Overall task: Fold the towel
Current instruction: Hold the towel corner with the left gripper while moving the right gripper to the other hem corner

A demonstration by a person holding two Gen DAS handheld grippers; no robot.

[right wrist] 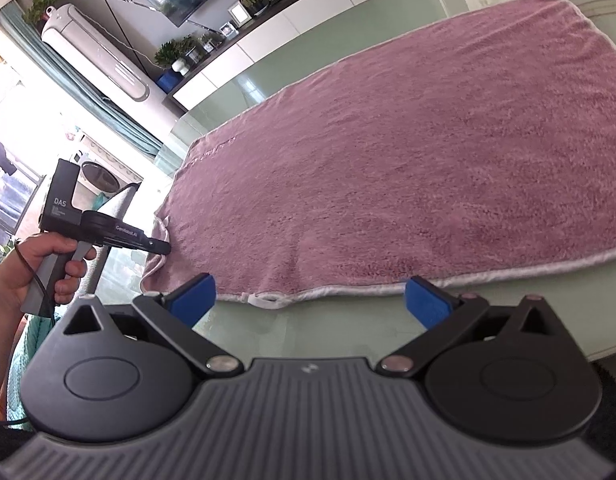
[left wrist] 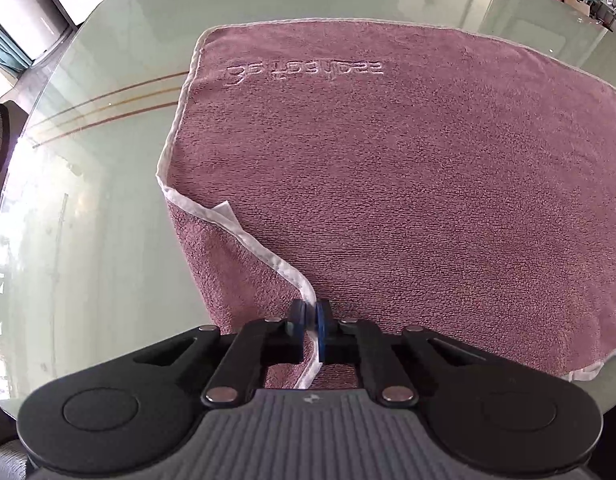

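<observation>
Left wrist view: pink towel is seen spread flat on a glass table, pile side up, with white binding along its edges and raised lettering near the far end. The near corner is lifted and turned over, so a strip of binding runs diagonally toward the camera.

Handling, as judged: the cloth looks soft, limp and light, not fragile. It is expected to drape and sag from any held point, and to slide readily on the smooth glass. Corners and the bound hem are judged the best places to take hold, one at each end of the near edge, so that the edge can be carried over evenly.

Left gripper: its jaws are clamped together on the white binding at the raised corner, blue pads pressed against the hem from both sides. In the right wrist view it is seen held by a hand at the towel's corner.

Right gripper: jaws are spread wide and nothing is held. It hangs just short of the near hem, above bare glass, with a small white loop on the hem lying between the pads.
</observation>
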